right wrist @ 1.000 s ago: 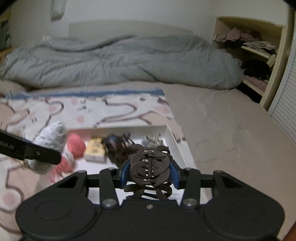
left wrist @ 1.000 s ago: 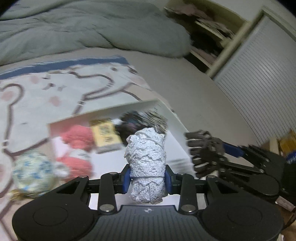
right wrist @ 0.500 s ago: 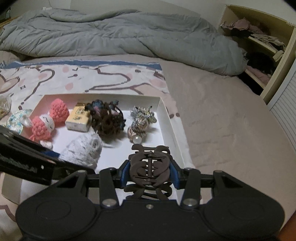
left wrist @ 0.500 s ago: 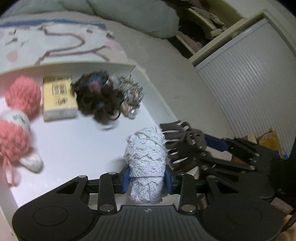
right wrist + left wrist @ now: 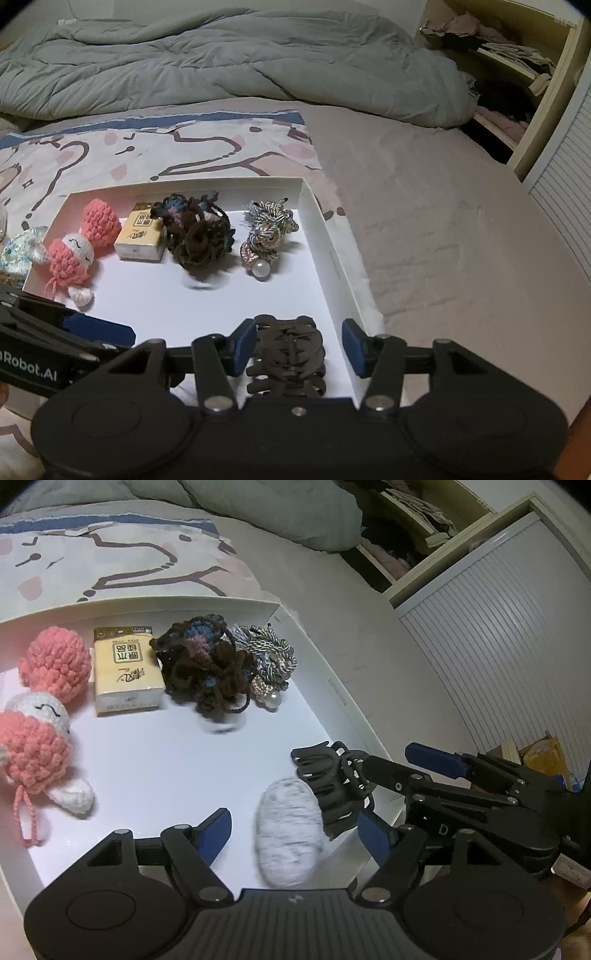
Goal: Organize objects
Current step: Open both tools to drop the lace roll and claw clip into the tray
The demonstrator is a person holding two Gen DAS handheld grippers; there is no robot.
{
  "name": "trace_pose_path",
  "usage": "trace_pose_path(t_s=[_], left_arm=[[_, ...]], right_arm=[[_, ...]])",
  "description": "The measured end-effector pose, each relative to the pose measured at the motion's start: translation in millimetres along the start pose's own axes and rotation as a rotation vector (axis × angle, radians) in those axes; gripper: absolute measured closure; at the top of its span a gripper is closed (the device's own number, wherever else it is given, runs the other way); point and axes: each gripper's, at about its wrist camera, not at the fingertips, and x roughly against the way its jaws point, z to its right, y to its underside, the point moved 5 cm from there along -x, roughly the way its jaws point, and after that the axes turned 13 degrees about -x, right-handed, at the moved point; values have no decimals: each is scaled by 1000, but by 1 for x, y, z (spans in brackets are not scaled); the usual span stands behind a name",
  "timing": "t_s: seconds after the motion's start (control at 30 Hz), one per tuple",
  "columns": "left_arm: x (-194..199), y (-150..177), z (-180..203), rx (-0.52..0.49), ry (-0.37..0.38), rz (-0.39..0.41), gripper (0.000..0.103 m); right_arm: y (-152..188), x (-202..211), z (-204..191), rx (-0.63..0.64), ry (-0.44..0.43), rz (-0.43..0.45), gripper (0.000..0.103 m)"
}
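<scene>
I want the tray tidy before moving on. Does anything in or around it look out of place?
One item: a blue-and-white crocheted piece lies outside the white tray, against its left wall. The white lace scrunchie and dark claw clip lie inside.

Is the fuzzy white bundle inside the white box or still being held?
Inside. The white bundle lies on the floor of the white box, between the open left gripper pads, which stand apart from it.
</scene>
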Motion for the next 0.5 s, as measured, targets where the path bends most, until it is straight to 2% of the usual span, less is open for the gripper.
trace_pose_path(t_s=[0.5], left_arm=[[42, -5, 3, -56, -98, 30, 20]], right_arm=[[-1, 29, 1, -106, -47, 38, 42]])
